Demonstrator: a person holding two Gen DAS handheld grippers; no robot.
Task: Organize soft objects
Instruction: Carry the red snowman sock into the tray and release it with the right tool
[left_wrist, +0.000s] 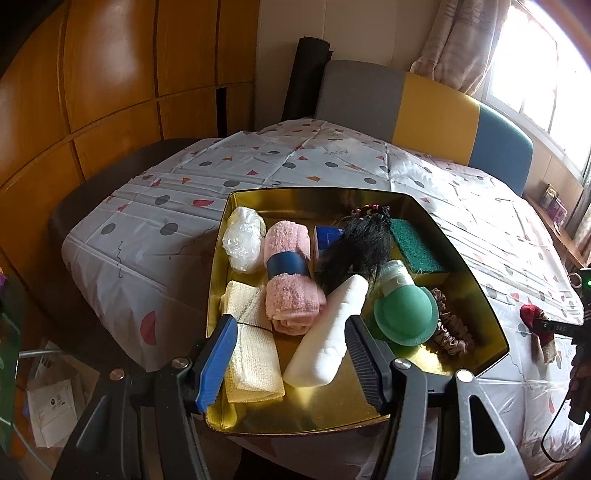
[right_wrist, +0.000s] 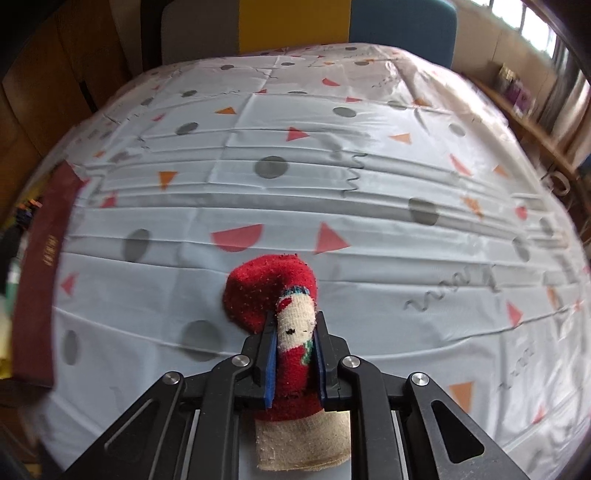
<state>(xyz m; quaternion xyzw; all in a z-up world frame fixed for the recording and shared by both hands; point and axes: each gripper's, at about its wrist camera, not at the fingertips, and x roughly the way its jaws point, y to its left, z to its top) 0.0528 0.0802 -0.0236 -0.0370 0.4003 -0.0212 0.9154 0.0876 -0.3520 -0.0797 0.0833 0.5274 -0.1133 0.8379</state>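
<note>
L gripper (left_wrist: 291, 354) hovers over near edge of gold tray (left_wrist: 476, 266), jaws apart w/ nothing pinched; white foam block (left_wrist: 325, 339) lies in tray below the gap, contact unclear. Tray contents L to R: clear plastic bag wad (left_wrist: 242, 240) at back L; cream mesh cloth (left_wrist: 251, 347) in front; pink rolled towel (left_wrist: 290, 273) w/ dark blue band; blue block (left_wrist: 327, 236) behind; black fuzzy item (left_wrist: 358, 247); green round-capped bottle (left_wrist: 404, 314); green/yellow sponge (left_wrist: 415, 247); brown scrunchie (left_wrist: 452, 332) at R side. R of tray, on patterned tablecloth (right_wrist: 369, 192), R gripper (right_wrist: 295, 345) is clamped on red sock (right_wrist: 273, 291) w/ a small face motif; sock's toe rests on cloth, beige cuff hangs toward cam.
</note>
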